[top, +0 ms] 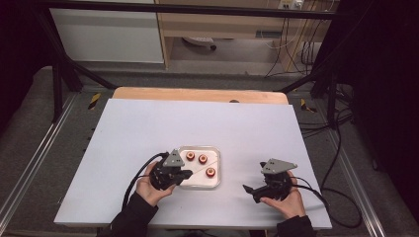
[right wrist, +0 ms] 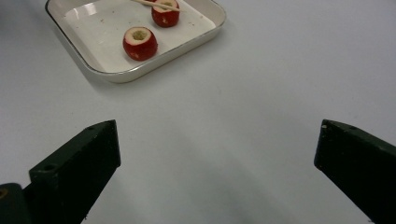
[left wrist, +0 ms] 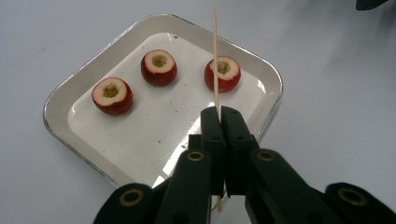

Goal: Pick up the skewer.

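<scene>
Three cored red fruits (left wrist: 159, 66) are seen in a shallow white tray (left wrist: 60, 93) near the middle of the white table (top: 148, 128), each with a hollow where the core was. Two sit toward the tray's far left and one toward its right. At the tray's near left corner, the left gripper (left wrist: 218, 114) is pressed together on a thin wooden skewer (left wrist: 215, 56), which is pinched near its lower end; the long free part is pointed over the tray, and in the left gripper view it crosses in front of the right-hand fruit. Whether the tip touches that fruit cannot be told.

The right gripper (top: 257, 190) is held well to the right of the tray, low over bare table, with its jaws spread wide and nothing between them.

The skewer is judged light, stiff along its length but easily snapped if bent, so a hold low on the shaft with the push kept straight is suggested. The fruits look small, firm-skinned, soft inside and likely to roll; a light hold across the red sides would be wanted.
</scene>
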The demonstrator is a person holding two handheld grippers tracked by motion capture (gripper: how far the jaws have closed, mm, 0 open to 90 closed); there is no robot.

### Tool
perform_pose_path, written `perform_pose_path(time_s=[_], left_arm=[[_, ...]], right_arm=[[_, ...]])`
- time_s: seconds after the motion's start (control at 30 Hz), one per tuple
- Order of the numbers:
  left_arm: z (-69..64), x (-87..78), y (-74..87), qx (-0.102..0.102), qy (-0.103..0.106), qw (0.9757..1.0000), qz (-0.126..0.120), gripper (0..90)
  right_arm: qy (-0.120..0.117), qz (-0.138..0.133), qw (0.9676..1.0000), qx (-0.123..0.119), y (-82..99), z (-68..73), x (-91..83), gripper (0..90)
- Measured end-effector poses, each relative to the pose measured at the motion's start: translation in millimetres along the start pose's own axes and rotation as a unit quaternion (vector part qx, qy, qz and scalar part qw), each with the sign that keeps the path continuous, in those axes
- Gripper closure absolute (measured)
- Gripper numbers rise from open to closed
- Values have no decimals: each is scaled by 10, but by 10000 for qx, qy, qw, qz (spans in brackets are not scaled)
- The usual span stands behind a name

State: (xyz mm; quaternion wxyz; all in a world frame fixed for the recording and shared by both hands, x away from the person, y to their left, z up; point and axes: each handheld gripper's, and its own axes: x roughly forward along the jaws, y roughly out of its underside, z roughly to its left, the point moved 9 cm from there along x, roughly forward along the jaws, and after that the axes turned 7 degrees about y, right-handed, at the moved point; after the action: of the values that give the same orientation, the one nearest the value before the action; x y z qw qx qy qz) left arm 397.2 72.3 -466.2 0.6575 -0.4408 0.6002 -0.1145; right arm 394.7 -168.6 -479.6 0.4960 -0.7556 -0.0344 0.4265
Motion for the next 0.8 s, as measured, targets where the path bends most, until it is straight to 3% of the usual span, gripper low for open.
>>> perform_pose_path(time_s=[0.07, 0.1, 0.17, 0.2, 0.27, 0.33, 0.37, 0.47, 0.5, 0.57, 0.6, 0.63, 0.67, 0.7, 0.73, 0.77, 0.8], left_arm=[[-11, -17, -20, 56, 16, 10000, 62, 886], [-11, -17, -20, 56, 16, 10000, 62, 886], [-18, -19, -42, 91, 24, 9999, 106, 886], [-23, -18, -54, 117, 24, 9998, 148, 886], [-47, -11, -95, 227, 45, 9995, 233, 886], [-55, -8, -110, 253, 51, 9993, 258, 886], [-63, -2, -125, 269, 53, 9992, 279, 886], [-111, 26, -192, 363, 84, 9987, 360, 886], [-111, 26, -192, 363, 84, 9987, 360, 886], [-142, 44, -228, 431, 104, 9982, 411, 886], [-164, 58, -248, 468, 103, 9978, 454, 886], [-176, 67, -262, 496, 109, 9976, 479, 886], [-193, 80, -279, 526, 130, 9972, 512, 886], [-210, 94, -298, 552, 142, 9970, 525, 886], [-229, 108, -314, 570, 155, 9968, 546, 885], [-251, 123, -331, 597, 170, 9965, 556, 885], [-271, 137, -346, 624, 184, 9962, 574, 886]], right_arm=[[16, 21, 9998, -218, -65, 61, 1, 17], [16, 21, 9998, -218, -65, 61, 1, 17], [58, 81, 9984, -559, -151, 147, 12, 21], [58, 81, 9984, -559, -151, 147, 12, 21], [104, 158, 9954, -943, -234, 220, 17, 37], [123, 154, 9926, -1194, -294, 262, 23, 47], [123, 154, 9926, -1194, -294, 262, 23, 47], [162, 223, 9859, -1652, -378, 330, 45, 71], [162, 223, 9859, -1652, -378, 330, 45, 71], [195, 276, 9816, -1879, -407, 355, 55, 84], [231, 270, 9759, -2153, -442, 383, 68, 112], [231, 270, 9759, -2153, -442, 383, 68, 112], [218, 275, 9717, -2336, -464, 410, 76, 137], [218, 275, 9717, -2336, -464, 410, 76, 137], [194, 264, 9675, -2507, -480, 440, 87, 170], [194, 264, 9675, -2507, -480, 440, 87, 170], [163, 277, 9622, -2703, -481, 471, 105, 213]])
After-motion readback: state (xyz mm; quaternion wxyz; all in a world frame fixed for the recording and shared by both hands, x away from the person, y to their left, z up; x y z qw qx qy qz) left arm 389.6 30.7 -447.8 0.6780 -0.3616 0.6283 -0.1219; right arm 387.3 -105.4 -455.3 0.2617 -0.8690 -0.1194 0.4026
